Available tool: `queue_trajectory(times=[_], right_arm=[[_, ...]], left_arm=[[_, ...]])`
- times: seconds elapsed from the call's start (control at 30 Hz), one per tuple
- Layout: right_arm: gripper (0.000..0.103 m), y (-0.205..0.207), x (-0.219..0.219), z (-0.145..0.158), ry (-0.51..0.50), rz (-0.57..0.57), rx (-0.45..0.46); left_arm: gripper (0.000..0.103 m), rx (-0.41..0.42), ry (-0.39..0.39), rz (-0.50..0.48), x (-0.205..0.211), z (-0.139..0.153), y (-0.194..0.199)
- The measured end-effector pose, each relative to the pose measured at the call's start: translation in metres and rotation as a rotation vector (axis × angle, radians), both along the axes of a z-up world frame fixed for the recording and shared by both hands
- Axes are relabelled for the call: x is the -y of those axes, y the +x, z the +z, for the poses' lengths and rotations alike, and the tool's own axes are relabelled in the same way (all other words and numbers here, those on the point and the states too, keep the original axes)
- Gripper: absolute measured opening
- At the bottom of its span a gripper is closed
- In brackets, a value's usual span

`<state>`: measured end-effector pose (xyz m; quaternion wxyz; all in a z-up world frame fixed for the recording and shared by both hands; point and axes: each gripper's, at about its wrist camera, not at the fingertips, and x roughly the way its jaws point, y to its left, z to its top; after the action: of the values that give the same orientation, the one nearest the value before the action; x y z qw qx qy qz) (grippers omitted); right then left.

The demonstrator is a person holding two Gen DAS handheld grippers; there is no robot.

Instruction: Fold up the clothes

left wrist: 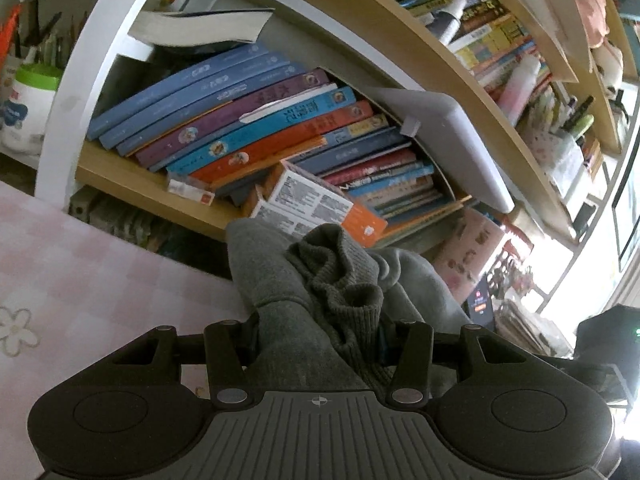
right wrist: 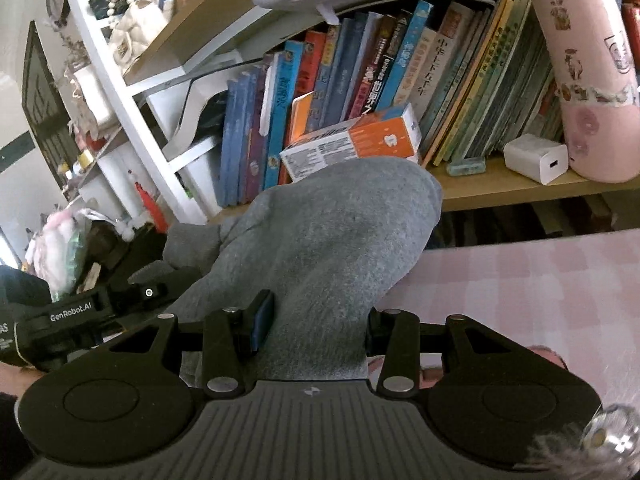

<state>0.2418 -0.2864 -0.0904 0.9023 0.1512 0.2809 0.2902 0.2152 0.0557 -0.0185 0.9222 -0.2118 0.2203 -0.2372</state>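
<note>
A: Both grippers had the grey garment (right wrist: 320, 248) up off the bench (right wrist: 520, 280) there. The right gripper (right wrist: 316, 332) had its jaws clamped on a thick wad of fleece, cloth bulging out ahead of them in a rounded hump.

B: And the left gripper (left wrist: 320, 344)? Same story: jaws pinched shut on a bunch of that garment (left wrist: 280, 320), with a ribbed cuff (left wrist: 352, 304) crumpled between and just ahead of them.

A: Two textures, then. Smooth, felty fleece on the body; coarser, darker knit rib at the cuff, rumpled into ridges.

B: So where did the job stand?

A: My read: a lift-and-spread step, garment held between the two grippers, hanging bunched rather than flat. No crisp crease showed, so I couldn't say whether this was laying it out or carrying a fold across.

B: What did the next move ask for?

A: Either way, I'd judge the cloth had to come down onto the pink checked bench below the jaws, kept taut between the two grips so it landed without wrinkles.

B: Risk?

A: Soft, heavy fleece sags. And the bookshelf (left wrist: 280, 140) stood close beyond the jaws, with an orange box (right wrist: 360, 140) jutting out towards the cloth.
</note>
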Motion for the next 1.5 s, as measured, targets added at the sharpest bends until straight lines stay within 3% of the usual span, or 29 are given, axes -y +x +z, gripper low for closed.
queue_trajectory(times=[0.2, 0.4, 0.57, 0.63, 0.67, 0.77, 1.03, 1.2, 1.5], right_arm=[[0.039, 0.023, 0.005, -0.018, 0.018, 0.014, -0.021], [0.042, 0.033, 0.016, -0.037, 0.079, 0.011, -0.1], [0.058, 0.031, 0.013, -0.039, 0.066, -0.021, -0.108], [0.076, 0.03, 0.014, -0.04, 0.058, -0.04, -0.104], [0.081, 0.029, 0.015, -0.04, 0.054, -0.05, -0.101], [0.086, 0.026, 0.017, -0.042, 0.042, -0.08, -0.094], [0.088, -0.024, 0.023, -0.03, 0.014, -0.219, -0.038], [0.089, -0.068, 0.014, -0.02, -0.032, -0.251, 0.023], [0.094, -0.133, -0.022, -0.01, -0.222, -0.237, 0.137]], left_arm=[[0.048, 0.003, 0.009, -0.014, 0.002, -0.016, 0.013], [0.053, -0.026, 0.008, -0.02, 0.001, -0.025, 0.017], [0.064, -0.095, -0.008, 0.001, -0.003, -0.032, 0.024], [0.069, -0.102, -0.011, 0.006, -0.004, -0.033, 0.025], [0.074, -0.102, -0.008, 0.011, -0.004, -0.033, 0.025], [0.083, -0.089, 0.01, 0.032, -0.005, -0.031, 0.021], [0.088, 0.052, 0.091, 0.138, -0.006, -0.013, -0.02], [0.092, 0.058, 0.097, 0.14, -0.001, -0.006, -0.053], [0.096, 0.071, 0.244, 0.173, 0.018, -0.002, -0.112]])
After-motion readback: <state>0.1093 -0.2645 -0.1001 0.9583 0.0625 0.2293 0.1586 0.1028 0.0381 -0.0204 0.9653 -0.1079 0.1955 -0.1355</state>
